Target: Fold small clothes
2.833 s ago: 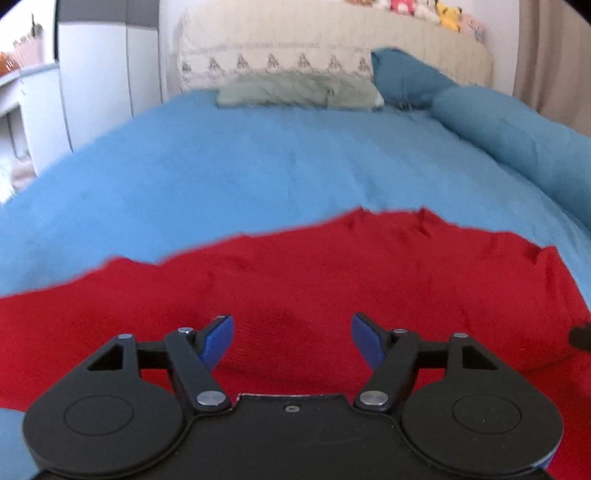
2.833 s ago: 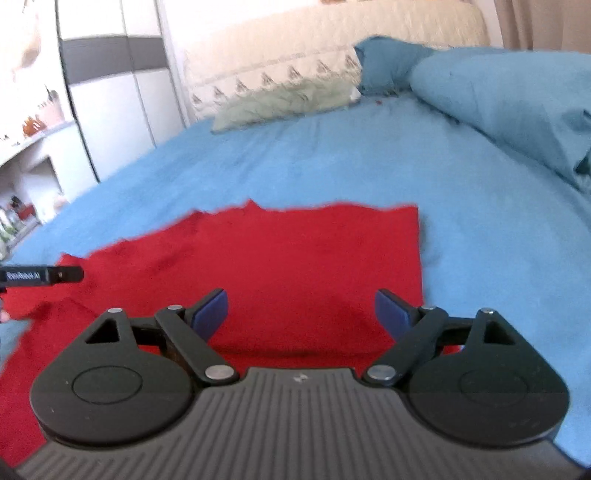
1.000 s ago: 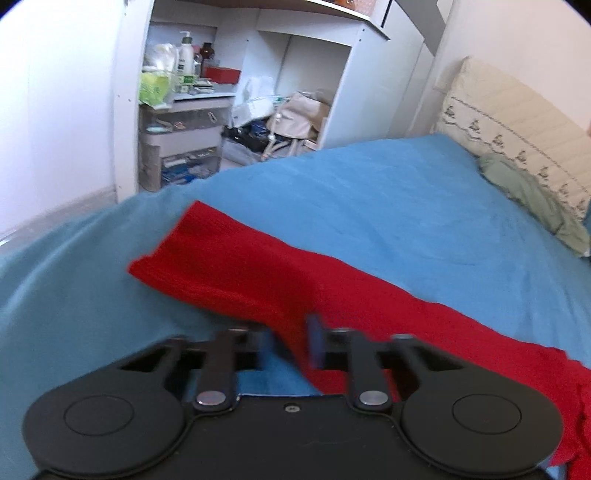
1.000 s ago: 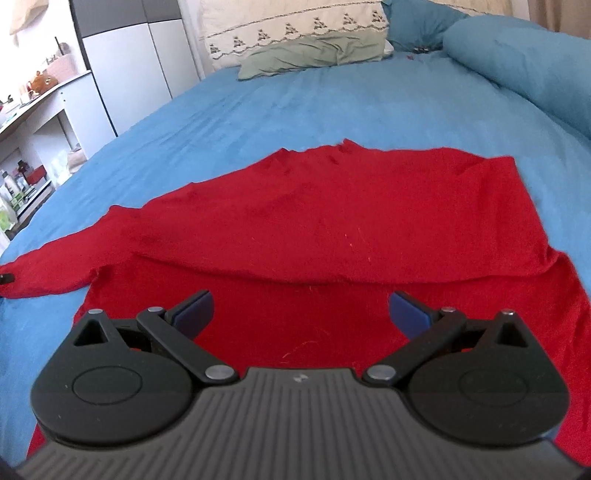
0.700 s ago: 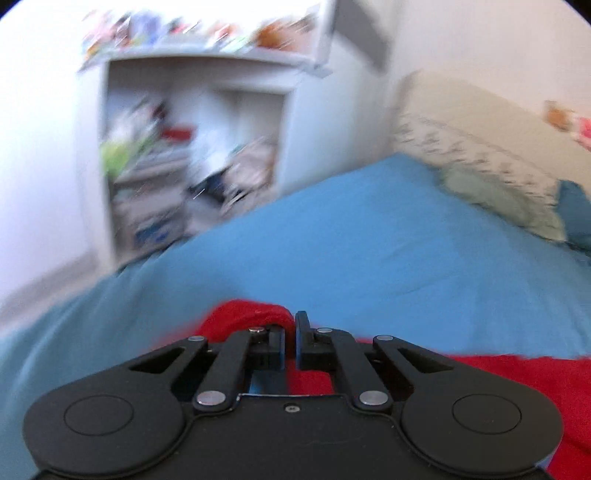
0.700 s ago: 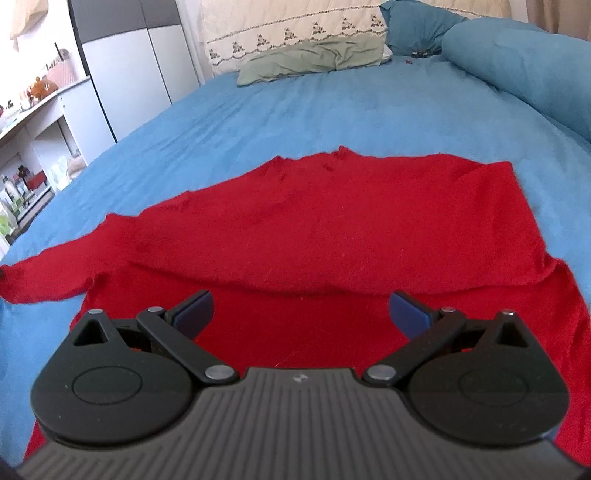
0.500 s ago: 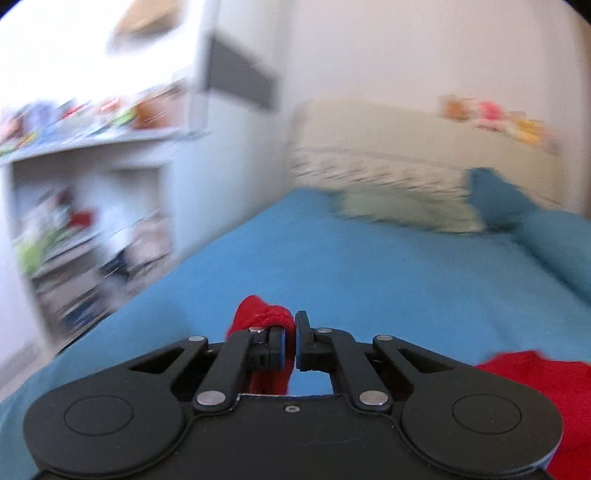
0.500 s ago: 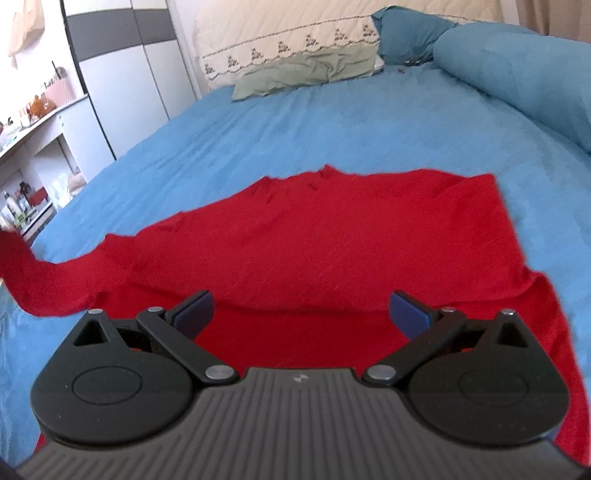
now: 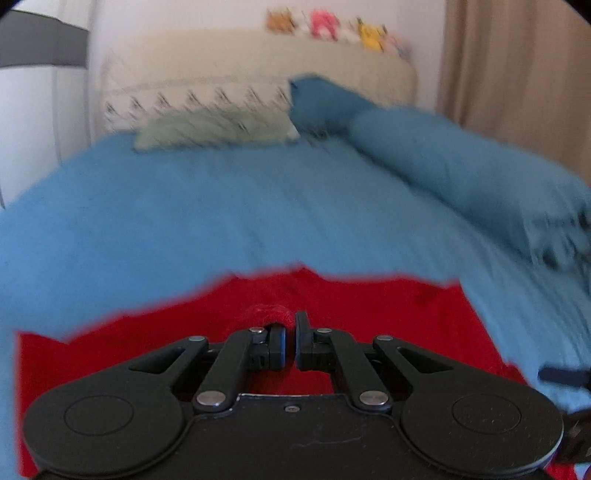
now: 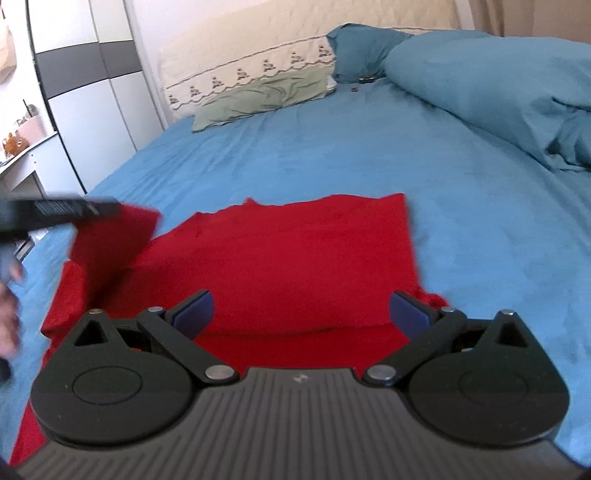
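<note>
Left wrist view: the left gripper (image 9: 290, 334) is seen with its fingers (image 9: 277, 349) brought together, and a bunched fold of the red garment (image 9: 369, 314) is pinched between them, the knitted fabric bulging just above the tips. Beyond it, the rest of the garment is spread flat on the blue bed (image 9: 221, 221), its far edge running roughly across the frame. Farther back, a pale green pillow (image 9: 214, 127) is laid against a cream headboard cushion (image 9: 199, 94), and a rolled blue duvet (image 9: 461, 166) is stretched along the right side of the bed. Small plush toys (image 9: 332, 27) are lined up on top of the headboard, and a beige curtain (image 9: 517, 74) hangs at the far right. The whole picture is blurred.

Right wrist view: at the left edge, the left gripper is seen as a dark bar (image 10: 55, 210), and a sleeve of the garment (image 10: 114, 240) is lifted off the bed beneath it, hanging down to the body of the garment. The right gripper (image 10: 301, 312) is held over the near part of the red garment, its blue-padded fingers (image 10: 194, 312) spread wide with nothing between them. To the right, bare blue bedding is visible.
</note>
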Tool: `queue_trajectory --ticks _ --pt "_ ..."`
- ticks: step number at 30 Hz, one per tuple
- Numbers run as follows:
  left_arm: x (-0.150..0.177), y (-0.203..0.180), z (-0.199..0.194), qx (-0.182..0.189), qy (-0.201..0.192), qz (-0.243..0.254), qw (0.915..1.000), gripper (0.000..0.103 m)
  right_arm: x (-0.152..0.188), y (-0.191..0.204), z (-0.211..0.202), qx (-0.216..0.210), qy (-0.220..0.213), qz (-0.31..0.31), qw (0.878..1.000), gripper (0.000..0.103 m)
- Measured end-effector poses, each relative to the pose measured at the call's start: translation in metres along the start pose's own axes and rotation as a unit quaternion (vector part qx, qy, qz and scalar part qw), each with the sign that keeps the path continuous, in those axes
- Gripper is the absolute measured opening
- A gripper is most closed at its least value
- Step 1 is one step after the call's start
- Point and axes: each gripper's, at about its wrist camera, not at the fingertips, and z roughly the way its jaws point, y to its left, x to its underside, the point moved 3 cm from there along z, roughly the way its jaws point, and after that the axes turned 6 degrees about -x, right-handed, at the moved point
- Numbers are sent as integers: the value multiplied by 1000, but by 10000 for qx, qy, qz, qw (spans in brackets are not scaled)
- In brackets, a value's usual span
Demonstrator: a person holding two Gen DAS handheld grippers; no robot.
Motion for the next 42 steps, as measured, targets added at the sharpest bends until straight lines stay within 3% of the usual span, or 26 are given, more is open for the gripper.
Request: queue_trajectory --ticks 6,10,11,13,14,17,19,20,24,26,30,32,34,39,42 --pt "37 -24 34 -66 540 21 9985 4 9 -28 3 110 146 179 9997 103" --pt "41 -22 30 -59 557 -30 9984 10 9 -32 5 40 222 200 9995 103" --pt "37 -19 27 -53 564 -56 9984 16 7 -31 5 33 226 153 9996 103" --pt "31 -16 15 -13 525 -182 9985 64 3 -26 4 -1 228 20 9997 103" --pt "30 -13 4 -31 425 -241 9988 72 0 -22 4 -28 209 -50 9998 103" --pt "25 2 -29 -395 249 -194 9987 80 -12 -7 1 -139 138 -282 9994 103" --pt "25 18 -49 -712 180 -301 9968 96 -21 4 -1 -222 132 -477 9985 103" --pt "27 26 -56 -770 114 -360 9963 99 -25 12 0 -283 172 -624 9975 103" --pt "41 61 -75 -1130 20 -660 9914 99 -33 51 15 -474 486 -1389 9880 103" --pt "49 75 -76 -1304 33 -801 9882 99 -32 70 27 -616 615 -1842 9790 103" --pt "65 97 -67 -1500 284 -939 9838 99 -20 108 55 -777 858 -2911 9497 103" --pt "69 103 -64 -1594 352 -950 9820 99 -11 122 72 -784 1024 -3325 9342 88" --pt "70 108 -67 -1649 277 -954 9813 99 -1 134 86 -703 1154 -3710 9187 81" --pt "72 117 -68 -1541 327 -1196 9802 99 18 163 109 -652 1171 -4436 8861 78" --pt "72 119 -73 -1696 313 -1132 9785 99 34 183 123 -528 1222 -5061 8521 68"
